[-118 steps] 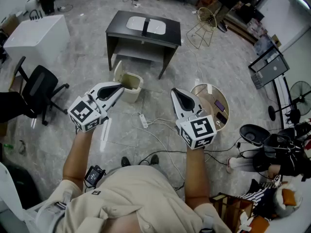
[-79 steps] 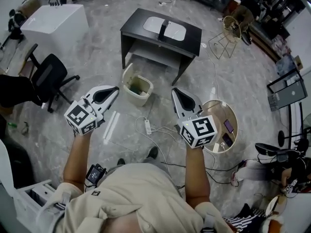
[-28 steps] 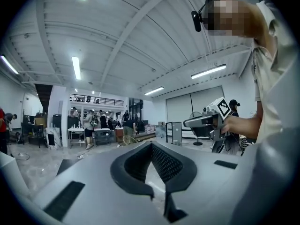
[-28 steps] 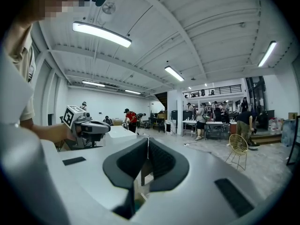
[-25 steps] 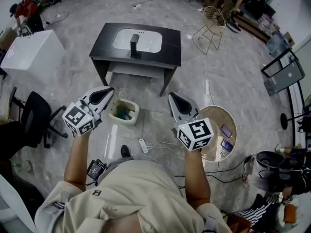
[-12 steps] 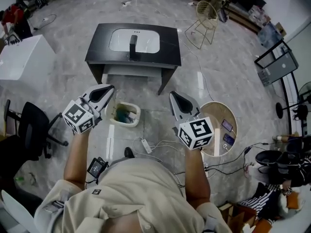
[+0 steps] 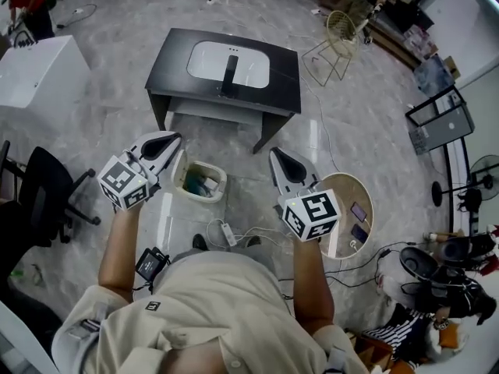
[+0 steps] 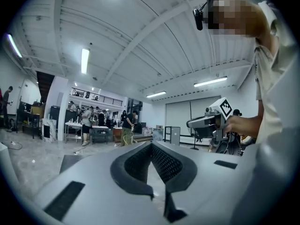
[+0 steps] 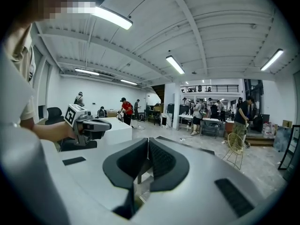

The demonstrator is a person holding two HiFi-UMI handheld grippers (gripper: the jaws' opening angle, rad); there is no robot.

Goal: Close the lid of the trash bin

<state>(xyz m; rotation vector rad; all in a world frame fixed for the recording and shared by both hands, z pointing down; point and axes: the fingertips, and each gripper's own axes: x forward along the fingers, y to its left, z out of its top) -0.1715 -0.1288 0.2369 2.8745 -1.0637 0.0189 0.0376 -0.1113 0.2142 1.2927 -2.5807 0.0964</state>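
both grippers are clenched on nothing. the left gripper (image 7: 170,138) has its jaws pressed together at the tips with no object between them, and the right gripper (image 7: 274,154) shows the same in its own view. each is held out in front of the person at about the same height, well apart from the other. the trash bin (image 7: 219,187) stands on the floor between them, nearer the left gripper, its top open and its lid (image 7: 178,168) raised at the left edge. beyond it stands a black table (image 7: 168,61); a power strip (image 7: 228,234) lies near the person's feet.
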